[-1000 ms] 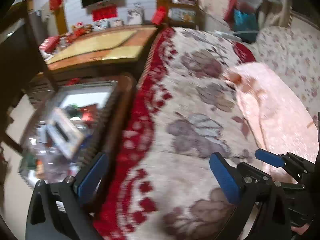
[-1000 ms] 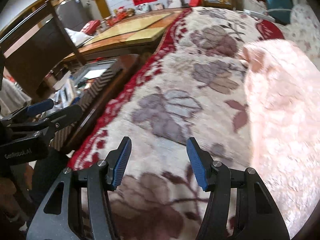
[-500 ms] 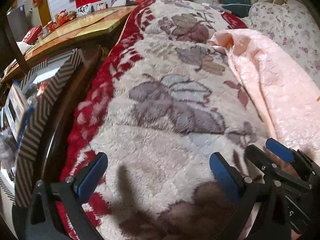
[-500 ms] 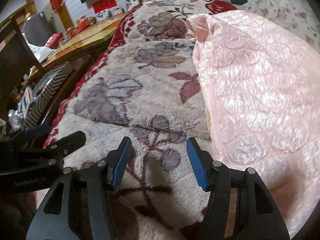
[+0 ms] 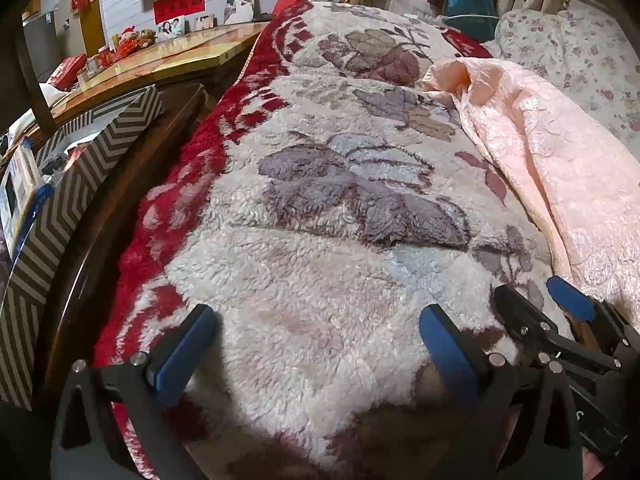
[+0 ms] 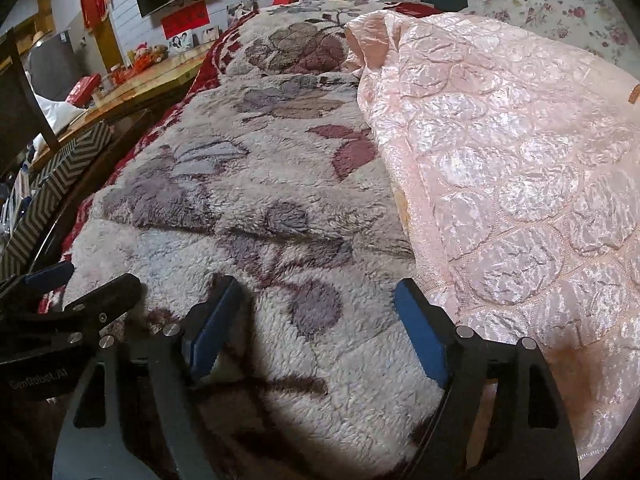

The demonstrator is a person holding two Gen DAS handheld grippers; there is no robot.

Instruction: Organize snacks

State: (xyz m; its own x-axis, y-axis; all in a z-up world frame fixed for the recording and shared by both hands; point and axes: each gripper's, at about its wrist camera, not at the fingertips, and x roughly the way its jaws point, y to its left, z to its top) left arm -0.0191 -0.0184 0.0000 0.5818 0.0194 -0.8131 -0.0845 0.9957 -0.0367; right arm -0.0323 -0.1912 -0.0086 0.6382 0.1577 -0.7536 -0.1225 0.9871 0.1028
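One fleece blanket (image 5: 328, 288), one pink quilt (image 6: 520, 168), left gripper (image 5: 316, 344) wide, empty, right gripper (image 6: 312, 320) opening, empty

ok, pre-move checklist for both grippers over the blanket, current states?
1. Left gripper empty, jaws wide: ok.
2. Right gripper empty, jaws opening: ok.
3. Snack to grab lying on the floral blanket: not ok, none visible.
4. Chevron box contents readable: cannot tell, mostly cut off.
5. Grippers apart from each other: ok, side by side without touching.
6. Pink quilt clear of right fingers: cannot tell.
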